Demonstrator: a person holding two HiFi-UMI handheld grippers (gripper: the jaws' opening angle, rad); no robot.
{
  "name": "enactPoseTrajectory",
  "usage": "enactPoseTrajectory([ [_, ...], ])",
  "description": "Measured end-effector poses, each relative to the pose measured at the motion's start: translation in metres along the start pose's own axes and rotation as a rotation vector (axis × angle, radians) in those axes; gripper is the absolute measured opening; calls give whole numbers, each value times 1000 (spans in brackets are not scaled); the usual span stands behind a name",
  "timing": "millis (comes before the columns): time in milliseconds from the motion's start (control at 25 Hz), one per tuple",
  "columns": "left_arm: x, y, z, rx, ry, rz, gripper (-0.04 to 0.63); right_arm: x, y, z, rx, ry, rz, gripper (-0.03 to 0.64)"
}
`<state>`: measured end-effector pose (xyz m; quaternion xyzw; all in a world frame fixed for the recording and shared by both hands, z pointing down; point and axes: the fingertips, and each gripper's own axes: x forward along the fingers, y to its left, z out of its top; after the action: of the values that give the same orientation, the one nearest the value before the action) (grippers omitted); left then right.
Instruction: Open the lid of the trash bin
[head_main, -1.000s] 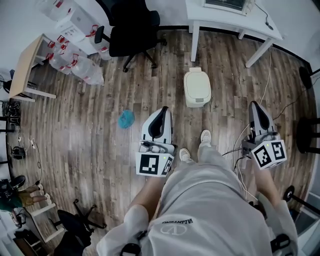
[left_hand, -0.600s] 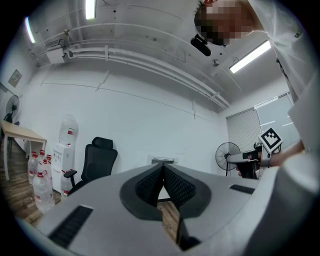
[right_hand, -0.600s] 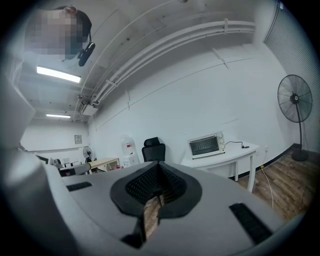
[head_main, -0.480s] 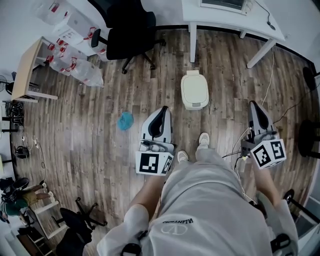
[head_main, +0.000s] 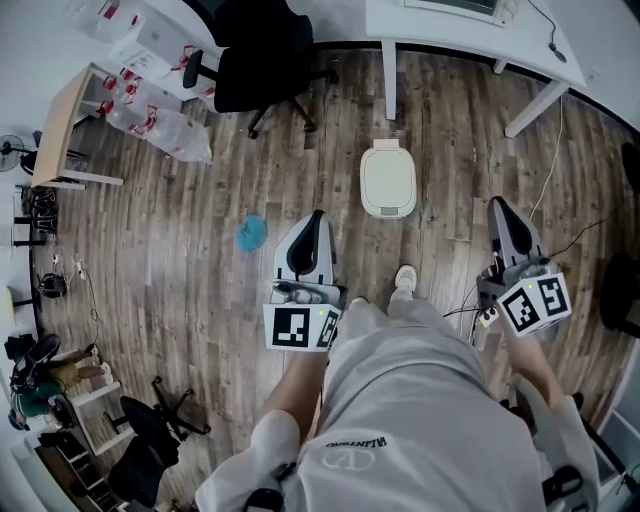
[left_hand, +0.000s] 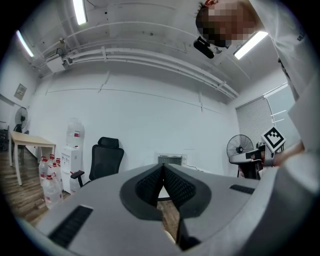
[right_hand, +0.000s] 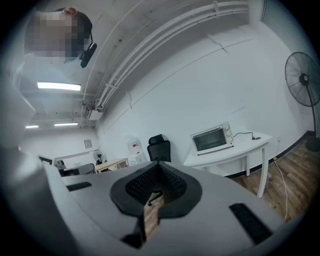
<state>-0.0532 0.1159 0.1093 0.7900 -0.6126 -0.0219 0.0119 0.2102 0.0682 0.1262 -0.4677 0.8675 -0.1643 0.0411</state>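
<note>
A cream trash bin (head_main: 388, 180) with its lid down stands on the wood floor ahead of the person's feet in the head view. My left gripper (head_main: 316, 217) is shut and empty, held near and to the left of the bin. My right gripper (head_main: 497, 205) is also shut and empty, to the right of the bin and a little nearer. Neither touches the bin. In the left gripper view the left gripper (left_hand: 162, 167) points level at the far wall; in the right gripper view the right gripper (right_hand: 156, 165) does the same. The bin is out of sight in both gripper views.
A black office chair (head_main: 256, 62) stands at the back left, and a white desk (head_main: 470, 32) at the back right. Water bottles (head_main: 160, 128) lie by a small wooden table (head_main: 60, 132). A blue cloth (head_main: 251, 233) lies left of my left gripper. Cables (head_main: 560, 240) trail at the right.
The view has shifted forward: the bin and desk sit slightly lower in the head view. Both grippers have risen a little in the frame and stay shut.
</note>
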Motion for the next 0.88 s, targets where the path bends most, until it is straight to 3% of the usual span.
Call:
enactPoseTrajectory([
  [440, 17, 7, -24, -20, 46, 26, 2, 24, -25, -17, 1, 54, -13, 17],
  [680, 43, 22, -46, -40, 84, -10, 2, 58, -21, -37, -18, 121, -15, 17],
  [880, 74, 29, -90, -71, 155, -70, 2, 99, -10, -64, -31, 180, -17, 17],
])
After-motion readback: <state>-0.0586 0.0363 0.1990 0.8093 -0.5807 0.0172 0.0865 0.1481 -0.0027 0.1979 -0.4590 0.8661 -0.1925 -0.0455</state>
